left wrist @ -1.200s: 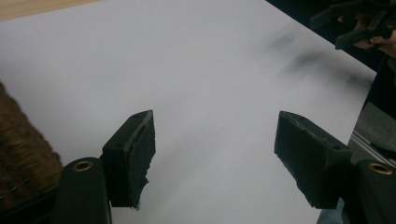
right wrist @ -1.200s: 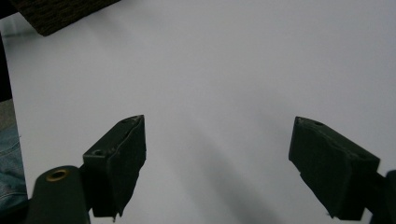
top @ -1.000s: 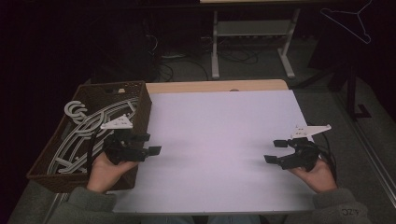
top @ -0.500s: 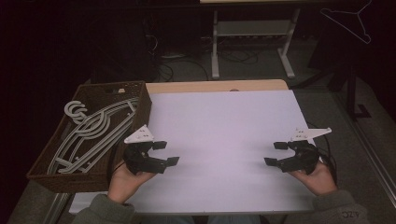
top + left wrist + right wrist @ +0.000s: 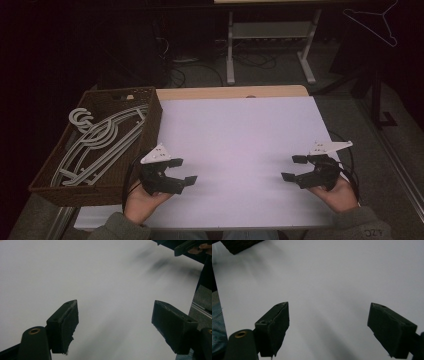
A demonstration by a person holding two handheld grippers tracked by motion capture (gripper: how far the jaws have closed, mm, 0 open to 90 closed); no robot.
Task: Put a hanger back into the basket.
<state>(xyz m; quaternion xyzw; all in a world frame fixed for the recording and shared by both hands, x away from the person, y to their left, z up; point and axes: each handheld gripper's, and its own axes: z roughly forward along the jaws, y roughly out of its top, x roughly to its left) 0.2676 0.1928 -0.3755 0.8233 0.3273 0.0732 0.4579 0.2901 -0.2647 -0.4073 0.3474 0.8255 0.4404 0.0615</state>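
Observation:
My left gripper hovers low over the white table top, just right of the brown wicker basket. Its jaws have just been opening and now stand wide, with nothing between them. My right gripper rests near the table's right front, also open and empty. Several grey plastic hangers lie stacked in the basket. The two grippers point towards each other across the bare sheet.
The basket hangs over the table's left edge. A thin wire hanger hangs at the far right, and a metal stand with cables sits on the floor beyond the table. A wooden strip borders the far edge.
My left hand has come away from the basket, moving right and down onto the white sheet, and its jaws spread a little wider. The right hand has stayed put.

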